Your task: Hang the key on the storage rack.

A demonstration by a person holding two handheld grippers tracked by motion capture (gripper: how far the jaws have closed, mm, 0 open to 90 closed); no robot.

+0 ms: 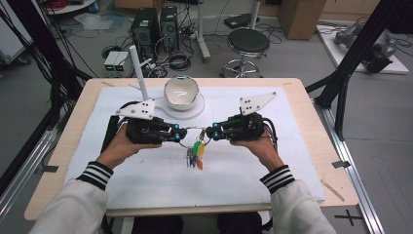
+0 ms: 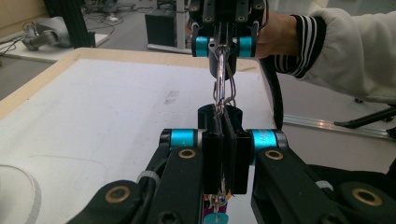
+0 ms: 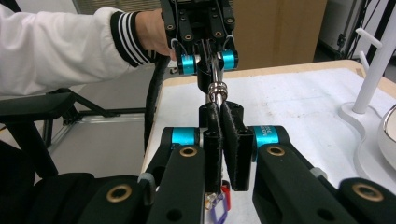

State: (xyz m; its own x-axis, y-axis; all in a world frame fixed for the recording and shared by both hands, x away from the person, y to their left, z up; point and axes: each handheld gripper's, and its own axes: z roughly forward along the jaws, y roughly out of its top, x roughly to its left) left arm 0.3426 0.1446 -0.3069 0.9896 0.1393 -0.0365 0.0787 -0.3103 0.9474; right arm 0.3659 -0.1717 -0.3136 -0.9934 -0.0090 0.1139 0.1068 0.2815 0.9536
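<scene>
Two grippers meet nose to nose over the middle of the white mat (image 1: pixel 146 185), one in each hand. The left gripper (image 1: pixel 181 133) has its jaws pressed together on one end of a metal key ring (image 2: pixel 223 91); the right gripper (image 1: pixel 210 132) has its jaws pressed together on the other end, so the ring is stretched between them, just above the mat. In the left gripper view the ring runs straight from the near jaws to the far ones.

A bunch of keys (image 1: pixel 195 155) hangs from the ring and rests on the mat below the two noses; green and orange tags show among them, but the keys overlap too much to count.

Behind the grippers stands one white bowl (image 1: pixel 181 92), tilted, on a round white base with one upright post (image 1: pixel 138 72). The mat lies on one wooden table (image 1: pixel 58 146). One black stool (image 1: pixel 248 41) stands on the floor beyond.
</scene>
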